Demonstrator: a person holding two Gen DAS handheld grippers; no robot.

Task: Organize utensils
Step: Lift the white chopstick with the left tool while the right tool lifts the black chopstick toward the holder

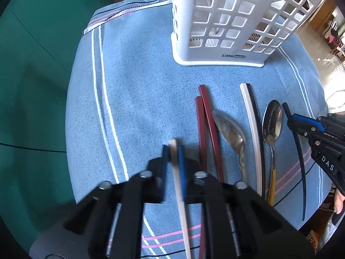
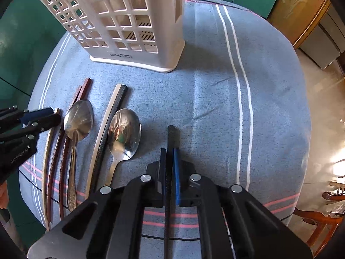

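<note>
My left gripper [image 1: 173, 151] is shut on a white chopstick [image 1: 182, 207], held above the blue cloth left of the other utensils. My right gripper [image 2: 170, 155] is shut on a black chopstick [image 2: 170, 136] at the right of the row; it also shows in the left wrist view [image 1: 290, 118]. On the cloth lie a pair of dark red chopsticks [image 1: 207, 133], a spoon [image 1: 230, 131], a white and black chopstick pair [image 1: 255, 138] and a second spoon [image 1: 272, 123] with a yellow handle. The white lattice utensil holder [image 1: 226, 21] stands upright behind them.
The striped blue cloth [image 1: 133, 99] covers a small round table with green wall panels [image 1: 32, 64] to the left. A wooden chair [image 2: 319, 222] and sunlit floor lie past the table's right edge.
</note>
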